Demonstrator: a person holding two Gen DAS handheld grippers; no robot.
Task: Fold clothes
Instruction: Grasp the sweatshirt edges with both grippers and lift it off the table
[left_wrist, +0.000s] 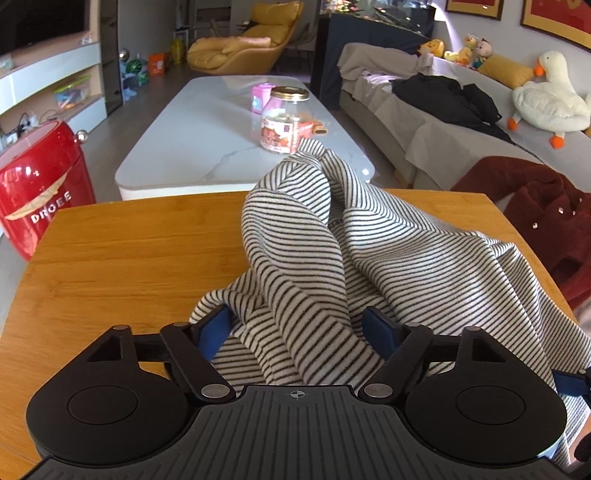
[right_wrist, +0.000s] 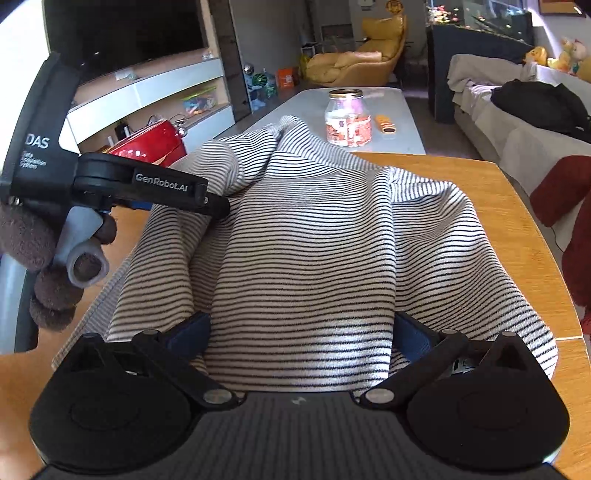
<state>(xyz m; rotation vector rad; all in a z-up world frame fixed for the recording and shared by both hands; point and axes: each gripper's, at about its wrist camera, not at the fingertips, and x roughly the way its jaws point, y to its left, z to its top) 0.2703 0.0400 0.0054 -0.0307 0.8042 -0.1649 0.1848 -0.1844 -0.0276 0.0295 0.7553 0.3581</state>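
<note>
A striped top (left_wrist: 369, 258) lies rumpled on the wooden bench (left_wrist: 129, 251), bunched into a raised ridge toward the bench's far edge, with its near hem spilling toward the front edge. The left hand-held gripper (left_wrist: 299, 328) sits at the near-left part of the top with its jaws partly apart; folds of cloth lie between the blue pads (left_wrist: 216, 326), though whether they actually pinch it is hard to tell. The right hand-held gripper (right_wrist: 301, 332) stands wide over the near-right part of the top, fabric spread flat between its pads without being pressed. A gloved hand (right_wrist: 33, 254) holds the left tool. A glass jar (left_wrist: 282, 122) stands on the white table beyond the bench.
</note>
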